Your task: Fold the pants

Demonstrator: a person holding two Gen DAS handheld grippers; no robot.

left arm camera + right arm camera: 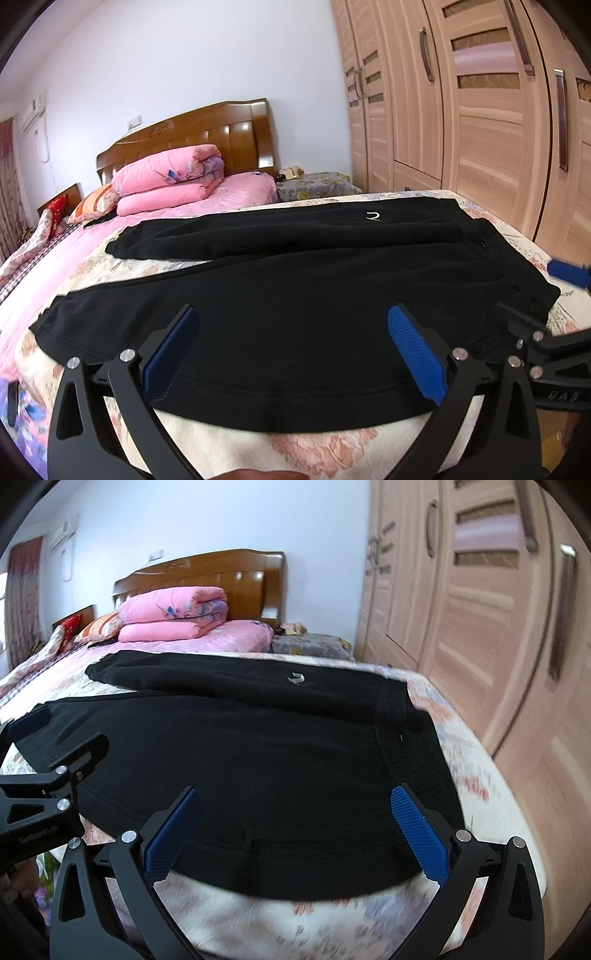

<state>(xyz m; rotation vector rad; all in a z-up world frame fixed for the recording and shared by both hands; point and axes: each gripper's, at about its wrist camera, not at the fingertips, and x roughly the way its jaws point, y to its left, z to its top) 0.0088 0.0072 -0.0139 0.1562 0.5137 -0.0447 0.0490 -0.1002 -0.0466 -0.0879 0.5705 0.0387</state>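
Observation:
Black pants [295,280] lie spread flat across the foot of the bed, waistband to the right, legs stretching left, a small white logo [373,216] on the far leg. My left gripper [293,325] hovers open over the near leg's lower edge, nothing between its blue pads [417,354]. In the right wrist view the same pants [258,760] fill the middle, and my right gripper [295,805] stands open above the near hem close to the waistband [402,753]. The right gripper's blue fingertip [569,272] and black frame show at the left view's right edge.
A floral bedspread [317,454] covers the bed. A folded pink quilt [170,177] and pillows sit by the wooden headboard [207,133]. A tall wooden wardrobe [480,110] stands close on the right. A covered bedside stand [317,184] is beyond the pants.

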